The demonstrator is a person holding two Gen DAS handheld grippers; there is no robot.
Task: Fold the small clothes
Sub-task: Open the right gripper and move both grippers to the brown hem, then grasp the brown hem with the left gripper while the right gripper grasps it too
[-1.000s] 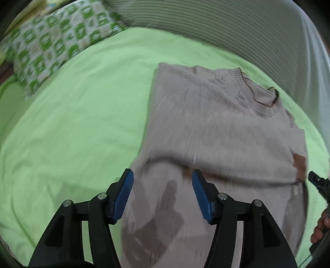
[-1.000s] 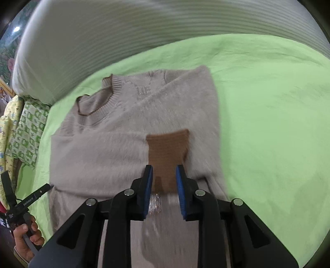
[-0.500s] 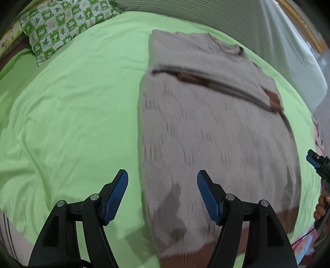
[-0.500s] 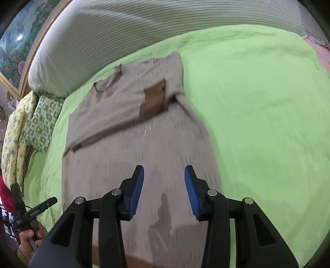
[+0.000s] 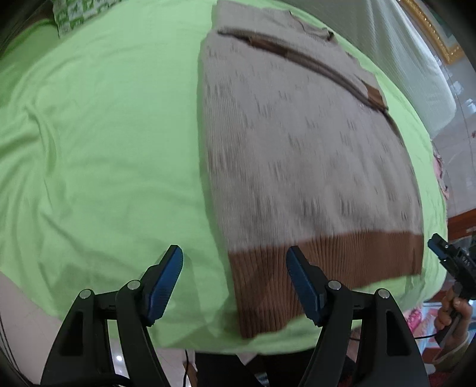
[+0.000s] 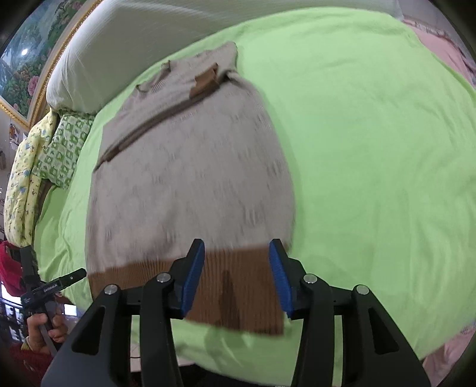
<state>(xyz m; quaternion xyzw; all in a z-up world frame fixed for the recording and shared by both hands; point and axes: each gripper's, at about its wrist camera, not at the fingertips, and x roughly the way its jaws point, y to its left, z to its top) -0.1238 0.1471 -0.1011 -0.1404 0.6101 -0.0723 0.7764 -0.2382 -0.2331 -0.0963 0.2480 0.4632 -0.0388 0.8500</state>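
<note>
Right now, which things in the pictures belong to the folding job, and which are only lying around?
Belong to the job:
- beige sweater, flat on the bed, sleeves folded across
- brown hem band, nearest both claws
- left claw, open, empty
- right claw, open, empty

Only lying around:
- green sheet
- green patterned pillow
- yellow floral quilt
- framed painting

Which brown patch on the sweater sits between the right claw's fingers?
The wide ribbed hem band at the sweater's near edge; the small brown cuff lies far up by the collar.

sweater point(image 5: 297, 148) knit: motion-blurred | pillow point(image 5: 80, 12): cut by frame edge
</note>
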